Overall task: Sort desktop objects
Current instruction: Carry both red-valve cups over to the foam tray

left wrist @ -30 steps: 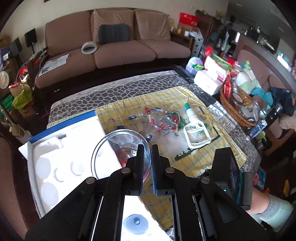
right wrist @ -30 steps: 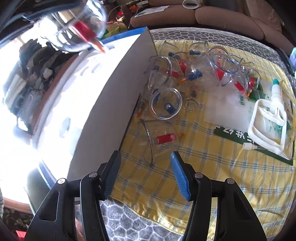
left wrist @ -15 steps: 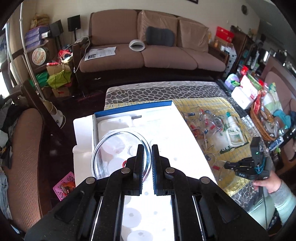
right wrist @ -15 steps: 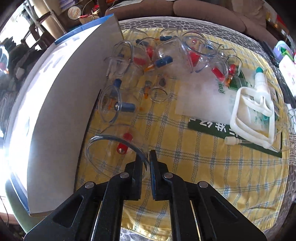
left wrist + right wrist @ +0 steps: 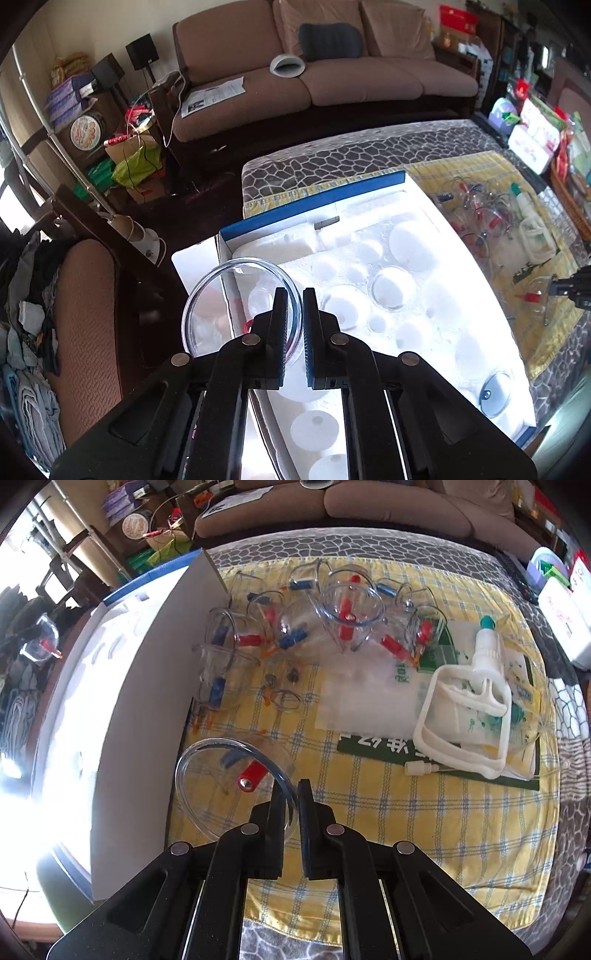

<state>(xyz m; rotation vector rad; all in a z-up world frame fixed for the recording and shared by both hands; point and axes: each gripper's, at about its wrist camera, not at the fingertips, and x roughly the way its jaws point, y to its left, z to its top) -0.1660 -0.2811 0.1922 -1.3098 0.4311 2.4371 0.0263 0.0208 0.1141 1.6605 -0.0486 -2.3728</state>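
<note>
My left gripper (image 5: pixel 294 295) is shut on the rim of a large clear cup (image 5: pixel 214 306) with a red valve, held above the near left corner of the white foam box (image 5: pixel 436 295). That cup also shows far left in the right wrist view (image 5: pixel 38 642). My right gripper (image 5: pixel 291 788) is shut on the rim of another clear cup with a red valve (image 5: pixel 229 775), just above the yellow checked cloth (image 5: pixel 406 812) beside the box wall (image 5: pixel 147 709). Several more clear cups (image 5: pixel 295 627) lie in a heap further back.
A white hand pump (image 5: pixel 476 709) lies on plastic bags at the right. The foam box has round recesses, one holding a small cup (image 5: pixel 495 393). A basket (image 5: pixel 569 199) and boxes stand at the table's far right. A chair (image 5: pixel 88 314) stands left of the table.
My left gripper has carried its cup to the box's near left corner. My right gripper closed on the red-valve cup's rim and has lifted it slightly.
</note>
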